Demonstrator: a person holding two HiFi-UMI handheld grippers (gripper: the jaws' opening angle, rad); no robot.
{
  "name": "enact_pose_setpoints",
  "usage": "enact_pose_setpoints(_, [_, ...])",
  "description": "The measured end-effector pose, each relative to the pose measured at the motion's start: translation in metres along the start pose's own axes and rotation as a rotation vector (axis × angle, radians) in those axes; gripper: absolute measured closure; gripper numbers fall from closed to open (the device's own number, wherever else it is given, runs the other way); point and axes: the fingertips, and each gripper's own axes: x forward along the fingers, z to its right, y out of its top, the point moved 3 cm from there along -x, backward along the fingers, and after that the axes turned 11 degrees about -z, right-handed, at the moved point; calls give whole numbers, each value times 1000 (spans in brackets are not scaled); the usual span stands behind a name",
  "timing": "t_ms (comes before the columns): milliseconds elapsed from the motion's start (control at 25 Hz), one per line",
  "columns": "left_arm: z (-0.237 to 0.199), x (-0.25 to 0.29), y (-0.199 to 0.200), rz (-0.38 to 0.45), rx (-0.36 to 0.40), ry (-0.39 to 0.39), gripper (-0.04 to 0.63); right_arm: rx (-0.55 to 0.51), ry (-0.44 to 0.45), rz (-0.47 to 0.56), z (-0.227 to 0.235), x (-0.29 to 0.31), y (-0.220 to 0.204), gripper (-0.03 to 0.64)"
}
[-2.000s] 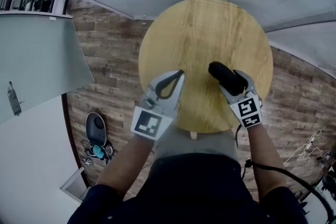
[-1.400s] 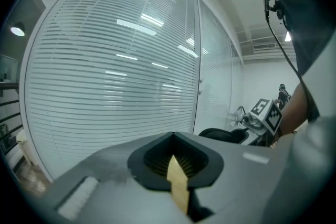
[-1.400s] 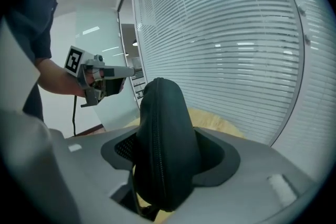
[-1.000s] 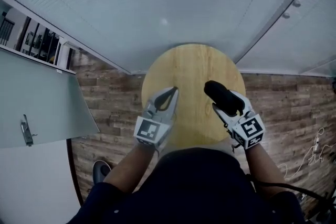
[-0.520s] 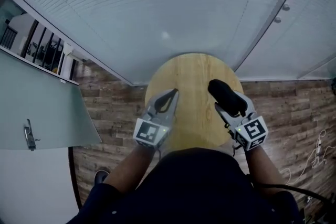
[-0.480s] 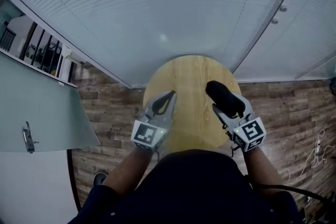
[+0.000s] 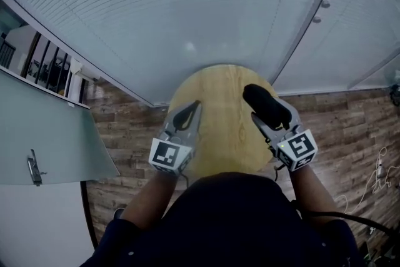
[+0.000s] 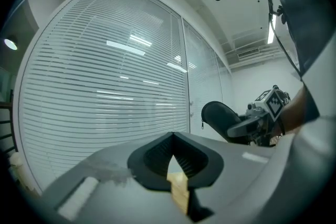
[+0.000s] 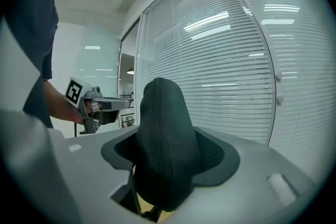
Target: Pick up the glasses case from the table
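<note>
Lifting looks done: black glasses case (image 7: 264, 102) clamped between jaws of right gripper (image 7: 270, 114), jaws spread wide around it, far end poking past tips. Against 2 s ago, round wooden table (image 7: 219, 134) shows smaller and lower under both grippers; case now hangs clear of tabletop. Left gripper (image 7: 191, 107) empty, tips together. Judgement: pick-up essentially complete.

I count one black glasses case (image 7: 262, 100), one round wooden table (image 7: 222, 134), two tongs, left tongs (image 7: 195, 104) and right tongs (image 7: 271, 115), two marker cubes (image 7: 167, 155) (image 7: 297, 148), one per tongs
</note>
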Motion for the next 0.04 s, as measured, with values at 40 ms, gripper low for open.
enact_pose_setpoints(40, [1, -2, 0, 1, -2, 7, 592, -5, -2, 5, 2, -2, 2, 325])
